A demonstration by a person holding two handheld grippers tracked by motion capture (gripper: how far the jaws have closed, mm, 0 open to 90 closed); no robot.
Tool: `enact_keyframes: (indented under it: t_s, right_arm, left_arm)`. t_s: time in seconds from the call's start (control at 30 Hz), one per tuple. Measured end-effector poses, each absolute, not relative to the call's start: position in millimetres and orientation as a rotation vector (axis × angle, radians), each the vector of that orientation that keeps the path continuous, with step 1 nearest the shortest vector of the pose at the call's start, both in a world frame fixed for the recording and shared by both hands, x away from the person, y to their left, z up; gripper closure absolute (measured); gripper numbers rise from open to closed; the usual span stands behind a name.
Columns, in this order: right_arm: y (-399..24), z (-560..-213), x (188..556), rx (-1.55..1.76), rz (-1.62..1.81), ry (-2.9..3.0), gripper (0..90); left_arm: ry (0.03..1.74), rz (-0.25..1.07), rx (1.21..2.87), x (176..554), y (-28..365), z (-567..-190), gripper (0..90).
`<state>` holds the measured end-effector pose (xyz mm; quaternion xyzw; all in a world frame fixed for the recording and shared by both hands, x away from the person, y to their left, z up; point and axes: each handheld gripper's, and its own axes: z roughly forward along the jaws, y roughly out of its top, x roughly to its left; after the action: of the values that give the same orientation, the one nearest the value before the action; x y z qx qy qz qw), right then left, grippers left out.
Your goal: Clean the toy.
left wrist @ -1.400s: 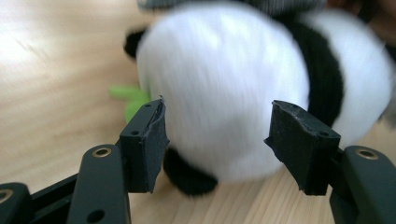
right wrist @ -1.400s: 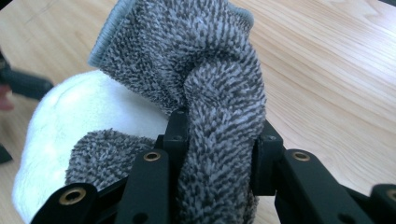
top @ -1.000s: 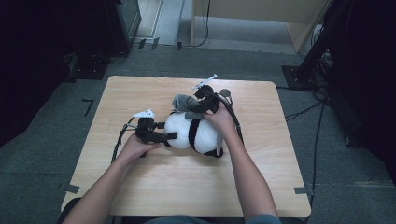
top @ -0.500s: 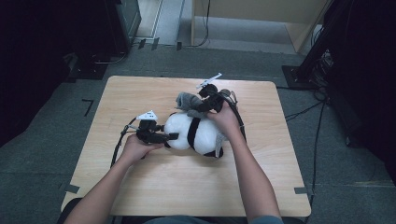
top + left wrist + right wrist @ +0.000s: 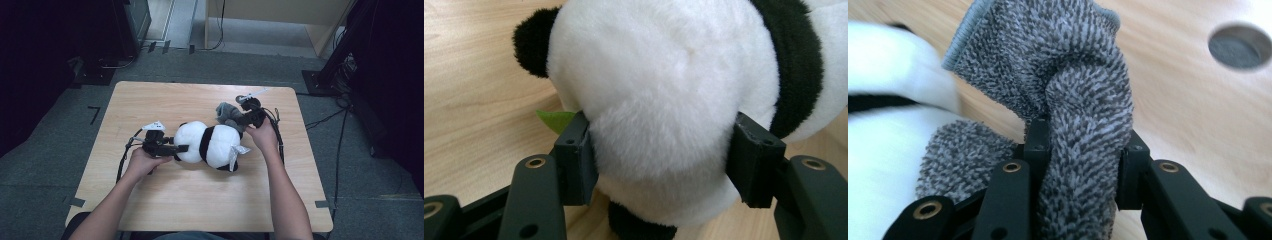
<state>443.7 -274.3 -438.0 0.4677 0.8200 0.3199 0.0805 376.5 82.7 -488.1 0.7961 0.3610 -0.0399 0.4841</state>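
A black-and-white panda plush point(image 5: 210, 145) lies on its side in the middle of the wooden table point(image 5: 150, 100). My left gripper point(image 5: 181, 148) has just closed on its white head point(image 5: 659, 100), and both pads press into the fur; the left gripper point(image 5: 659, 160) is level with the tabletop. My right gripper point(image 5: 240, 120) sits at the panda's far right end, shut on a bunched grey terry cloth point(image 5: 227, 112). In the right gripper view the cloth point(image 5: 1083, 100) rises between the jaws of the right gripper point(image 5: 1083, 165), with the panda's white body point(image 5: 888, 150) at the left.
A green scrap point(image 5: 555, 120) shows under the panda's head. A white tag point(image 5: 235, 155) sticks out of the plush. A round hole point(image 5: 1239, 46) is cut in the tabletop near the cloth. Black cables point(image 5: 122, 160) trail from both grippers. Dark floor surrounds the table.
The left jaws have closed onto the panda's head. The right hand has moved to the right with the grey cloth, pulling it off the panda's top.
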Motion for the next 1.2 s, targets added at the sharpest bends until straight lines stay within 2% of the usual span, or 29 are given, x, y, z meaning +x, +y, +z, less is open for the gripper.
enact_keyframes:
  t_s: [0.13, 0.3, 0.43, 0.57, 0.87, 1.0, 1.2]
  right_arm:
    - [-286.0, -442.7, 441.0, 1.443, 0.899, 2.417, 68.6]
    - [-284.4, -403.0, 430.5, 1.422, 1.011, 2.328, 69.1]
    - [-261.1, -365.4, 418.9, 1.337, 1.092, 2.329, 68.8]
    - [-222.2, -348.4, 407.7, 1.221, 1.118, 2.393, 68.4]
    - [-148.5, -359.8, 399.2, 1.14, 1.215, 2.513, 68.2]
    - [-130.1, -367.8, 395.4, 1.129, 1.254, 2.546, 67.8]
    - [-123.3, -394.6, 396.4, 1.127, 1.052, 2.588, 65.8]
  left_arm:
    - [0.883, -0.089, 1.947, 370.7, 84.2, -488.0, 37.9]
    - [0.898, -0.088, 1.937, 367.0, 85.1, -487.9, 37.5]
    - [0.908, -0.077, 1.929, 364.5, 84.6, -487.4, 37.3]
    - [0.915, -0.07, 1.915, 364.2, 83.5, -487.2, 36.4]
    - [0.906, -0.054, 1.912, 364.2, 83.4, -487.5, 36.1]
    - [0.905, -0.051, 1.914, 364.0, 83.3, -487.3, 35.9]
    - [0.919, -0.052, 1.912, 364.7, 82.5, -487.9, 35.8]
